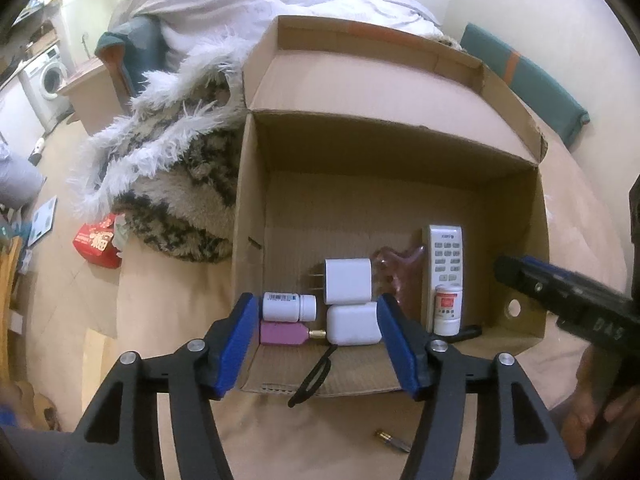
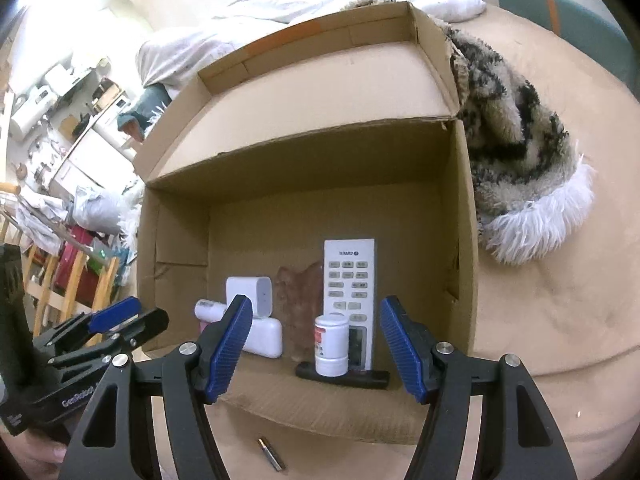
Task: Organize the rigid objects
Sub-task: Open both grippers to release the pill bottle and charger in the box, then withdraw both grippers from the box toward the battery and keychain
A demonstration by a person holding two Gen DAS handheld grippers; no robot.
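Both claws, our left gripper [image 1: 318,346] and right gripper [image 2: 316,348], stand released and empty over the cardboard box [image 1: 400,148]. Ahead of them we keep the remote [image 2: 350,280], chargers [image 1: 347,287] and bottles [image 1: 289,307] packed close, we judge to save space.

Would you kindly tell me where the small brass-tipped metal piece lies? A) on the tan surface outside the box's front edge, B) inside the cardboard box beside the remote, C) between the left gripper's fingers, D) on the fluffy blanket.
A: the small metal piece lies on the bare tan surface, in front of the cardboard box and apart from everything inside it.
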